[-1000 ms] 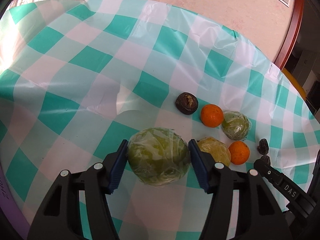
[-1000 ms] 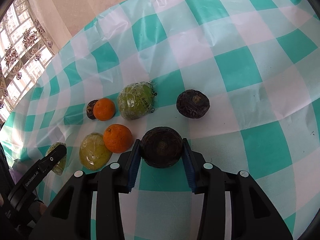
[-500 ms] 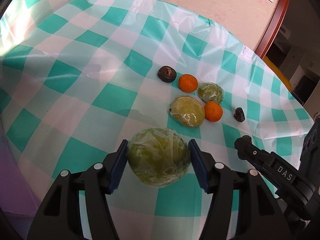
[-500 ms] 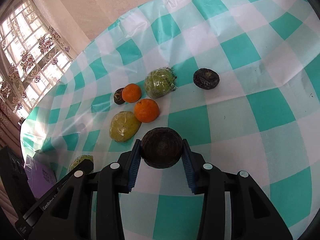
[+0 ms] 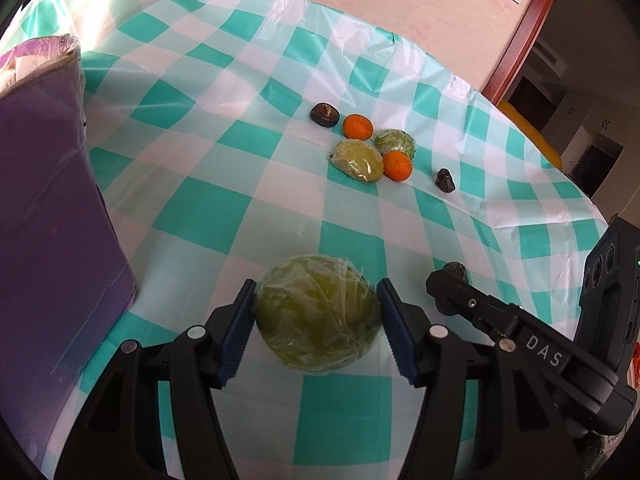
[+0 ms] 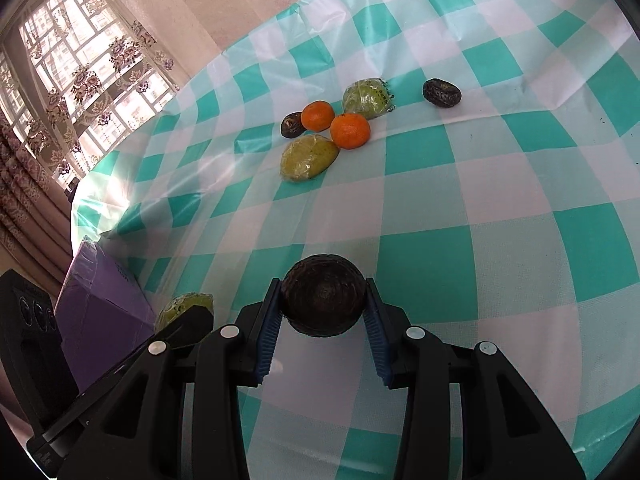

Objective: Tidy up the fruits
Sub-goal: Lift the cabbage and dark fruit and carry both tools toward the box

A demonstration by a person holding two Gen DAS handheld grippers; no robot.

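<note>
My left gripper (image 5: 316,322) is shut on a plastic-wrapped green fruit (image 5: 318,316) and holds it above the checked tablecloth. My right gripper (image 6: 323,312) is shut on a dark wrinkled fruit (image 6: 323,295), also lifted. Far ahead on the cloth lies a cluster: two oranges (image 5: 357,126) (image 5: 397,165), two wrapped green fruits (image 5: 356,160) (image 5: 394,142) and two dark fruits (image 5: 325,114) (image 5: 445,180). The same cluster shows in the right wrist view, with an orange (image 6: 350,130) and a wrapped green fruit (image 6: 308,157).
A purple box (image 5: 48,200) stands at the left of the left wrist view, close to my left gripper; it also shows in the right wrist view (image 6: 100,300). The right gripper's arm (image 5: 520,340) shows at the lower right. A window with curtains (image 6: 60,80) is beyond the table's edge.
Both grippers have pulled back and up from the fruit cluster, carrying their fruits. The cluster looks smaller and farther. The purple box has come into view at the left.
</note>
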